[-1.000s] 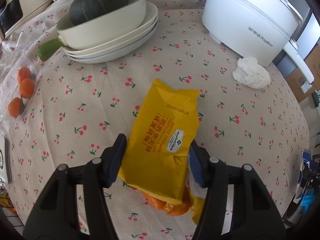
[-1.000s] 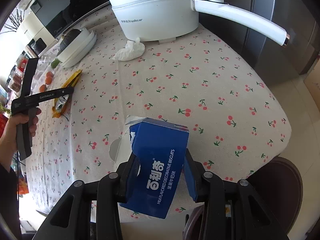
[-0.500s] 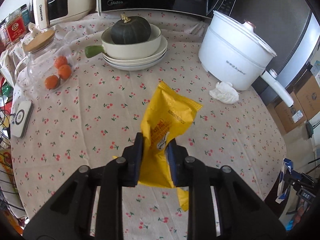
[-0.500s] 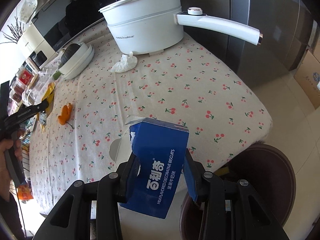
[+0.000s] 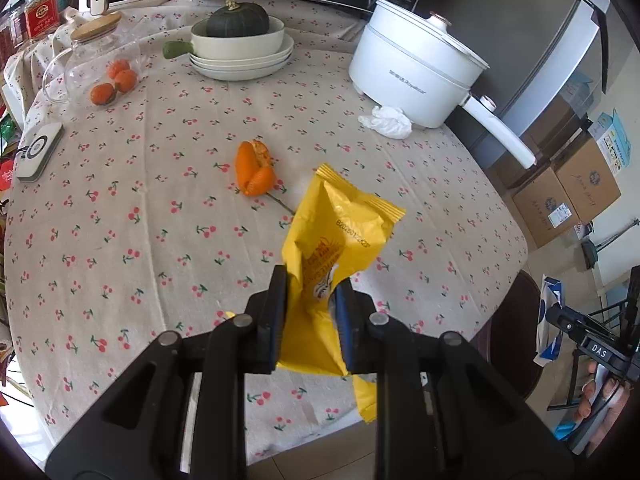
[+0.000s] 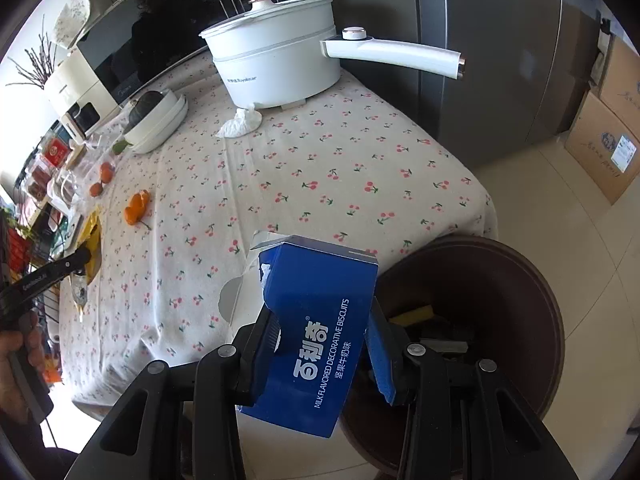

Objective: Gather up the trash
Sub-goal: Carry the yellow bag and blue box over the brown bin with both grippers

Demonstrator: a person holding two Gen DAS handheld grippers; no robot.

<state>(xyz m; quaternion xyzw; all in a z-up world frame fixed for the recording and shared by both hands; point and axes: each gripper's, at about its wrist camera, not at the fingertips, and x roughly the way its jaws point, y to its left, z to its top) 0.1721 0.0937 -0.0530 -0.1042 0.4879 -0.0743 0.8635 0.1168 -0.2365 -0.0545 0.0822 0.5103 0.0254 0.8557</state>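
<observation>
My left gripper (image 5: 311, 294) is shut on a yellow snack wrapper (image 5: 340, 232) and holds it above the cherry-print tablecloth (image 5: 140, 208). My right gripper (image 6: 324, 334) is shut on a blue biscuit box (image 6: 320, 320) beside the table edge, just left of a brown trash bin (image 6: 500, 292) on the floor. Orange peel (image 5: 254, 168) and a crumpled white tissue (image 5: 386, 120) lie on the table. The right gripper and box also show at the right edge of the left wrist view (image 5: 550, 320).
A white electric pot (image 5: 416, 76) with a long handle stands at the back right. Stacked bowls with a green squash (image 5: 240, 36), a glass jar with oranges (image 5: 108, 80), a white device (image 5: 38, 150) and cardboard boxes (image 5: 568, 184) are around.
My left gripper closed on the yellow wrapper and lifted it off the table, uncovering the orange peel. My right gripper carried the blue box away from the table toward the bin.
</observation>
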